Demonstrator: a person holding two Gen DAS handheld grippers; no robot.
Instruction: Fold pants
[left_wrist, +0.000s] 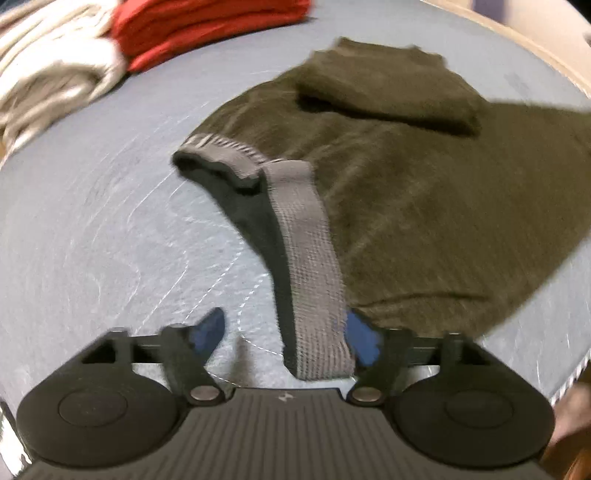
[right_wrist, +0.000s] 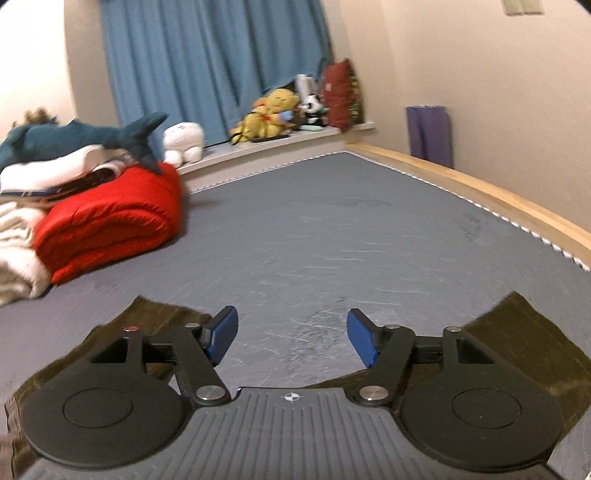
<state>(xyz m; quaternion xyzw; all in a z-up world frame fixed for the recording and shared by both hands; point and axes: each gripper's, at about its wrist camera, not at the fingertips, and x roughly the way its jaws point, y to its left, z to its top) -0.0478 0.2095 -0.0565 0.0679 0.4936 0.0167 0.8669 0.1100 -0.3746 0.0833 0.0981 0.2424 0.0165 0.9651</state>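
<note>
Dark olive pants (left_wrist: 406, 192) lie on the grey mattress (left_wrist: 92, 221), with one leg end folded back over the top at the far side. A grey waistband strip (left_wrist: 310, 258) runs from the pants toward the camera. My left gripper (left_wrist: 286, 334) is open, and the end of that strip lies between its blue pads (left_wrist: 212, 328), close against the right one. In the right wrist view my right gripper (right_wrist: 292, 339) is open above the mattress (right_wrist: 332, 240) with nothing between its pads. Parts of the pants (right_wrist: 524, 332) show beneath it at lower left and lower right.
A folded red blanket (right_wrist: 110, 229) and cream bedding (right_wrist: 18, 258) are stacked at the left, with a plush shark (right_wrist: 74, 136) on top. Plush toys (right_wrist: 277, 110) line a ledge by the blue curtain (right_wrist: 207, 55). A wooden bed frame (right_wrist: 480, 192) edges the right side.
</note>
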